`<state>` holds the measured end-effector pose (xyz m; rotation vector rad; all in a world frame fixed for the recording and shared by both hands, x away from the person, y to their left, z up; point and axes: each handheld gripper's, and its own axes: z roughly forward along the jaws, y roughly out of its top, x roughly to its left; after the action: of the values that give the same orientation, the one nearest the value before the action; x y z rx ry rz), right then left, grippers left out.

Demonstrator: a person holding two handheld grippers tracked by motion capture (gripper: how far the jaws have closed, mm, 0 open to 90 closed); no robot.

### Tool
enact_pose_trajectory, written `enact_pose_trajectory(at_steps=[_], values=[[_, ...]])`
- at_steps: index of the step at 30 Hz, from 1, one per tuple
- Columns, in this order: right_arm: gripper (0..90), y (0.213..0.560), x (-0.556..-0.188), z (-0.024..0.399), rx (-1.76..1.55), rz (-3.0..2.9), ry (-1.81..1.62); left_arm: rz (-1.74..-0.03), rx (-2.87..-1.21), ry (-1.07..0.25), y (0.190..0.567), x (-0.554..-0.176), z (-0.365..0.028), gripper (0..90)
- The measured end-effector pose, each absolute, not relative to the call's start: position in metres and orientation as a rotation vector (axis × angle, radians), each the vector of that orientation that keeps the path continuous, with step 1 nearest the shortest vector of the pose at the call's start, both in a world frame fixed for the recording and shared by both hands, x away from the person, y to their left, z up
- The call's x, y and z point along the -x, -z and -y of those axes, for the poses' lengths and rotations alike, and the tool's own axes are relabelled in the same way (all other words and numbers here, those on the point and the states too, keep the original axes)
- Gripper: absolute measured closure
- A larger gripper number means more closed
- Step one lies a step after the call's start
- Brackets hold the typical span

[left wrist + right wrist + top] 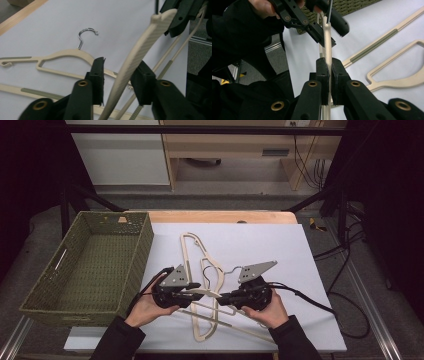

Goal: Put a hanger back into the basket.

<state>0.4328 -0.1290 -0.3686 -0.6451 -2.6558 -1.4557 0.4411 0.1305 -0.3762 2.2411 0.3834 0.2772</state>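
Cream plastic hanger (327,37) is clamped in the right gripper (328,72); the left gripper (117,75) straddles it, unclosed. Next, closing is needed.

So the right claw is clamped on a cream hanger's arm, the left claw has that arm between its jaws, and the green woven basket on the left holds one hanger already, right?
Not quite: the green woven basket holds nothing, as the high view shows. The rest stands: the right claw is clamped on the cream hanger's arm, and the left claw has that arm between its jaws, which do not press it in the left gripper view.
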Motion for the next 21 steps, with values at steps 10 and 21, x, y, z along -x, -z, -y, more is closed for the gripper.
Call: enact_pose_trajectory(at_steps=[10,21], values=[[72.6,0.369,-0.435,0.131,0.709,2.768,1.514,-0.390,-2.226,-0.261,0.376,-0.430,-0.129,79.6],[36.8,0.360,-0.429,0.154,0.890,2.773,1.775,-0.479,-2.119,-0.255,0.369,-0.422,-0.132,85.7]])
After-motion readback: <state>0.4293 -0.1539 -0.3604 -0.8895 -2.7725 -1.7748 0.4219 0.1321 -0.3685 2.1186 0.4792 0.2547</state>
